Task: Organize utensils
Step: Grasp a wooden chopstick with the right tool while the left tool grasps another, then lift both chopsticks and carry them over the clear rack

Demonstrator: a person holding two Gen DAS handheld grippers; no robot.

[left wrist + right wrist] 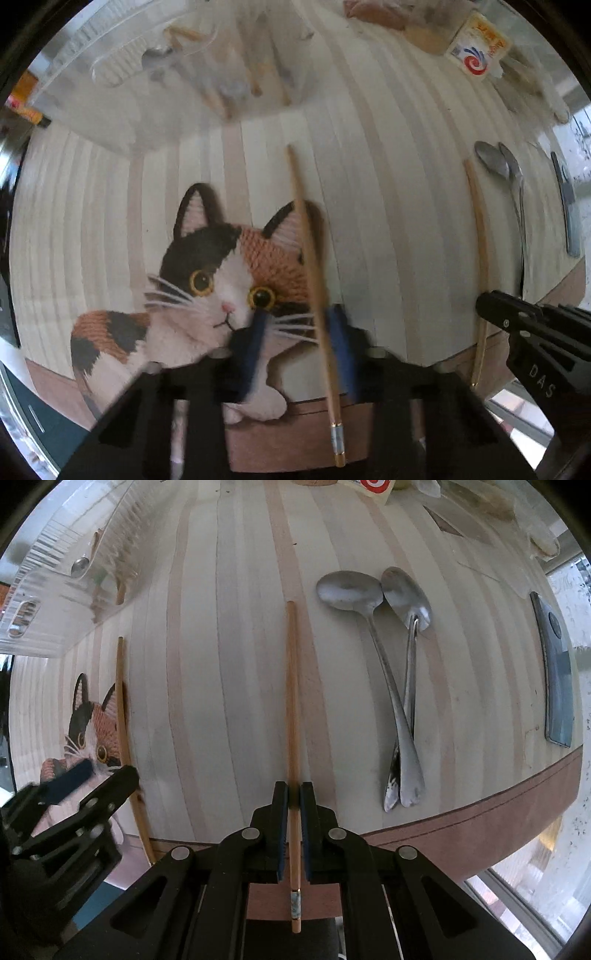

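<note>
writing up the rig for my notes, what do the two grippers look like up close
Both are matte black plastic. The right gripper has two straight fingers lined with dark blue pads, driven by slotted linkage arms with round silver pivot pins. The left gripper has the same black frame and blue pads. One gripper's side carries faint embossed lettering reading DAS. No cables or sleeves show.

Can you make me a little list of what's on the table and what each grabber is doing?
left gripper: shut on left chopstick, over the cat mat
right gripper: shut on right chopstick
spoons: two, crossed, lying on the table
clear bin: far side, utensils inside, blurry
</note>
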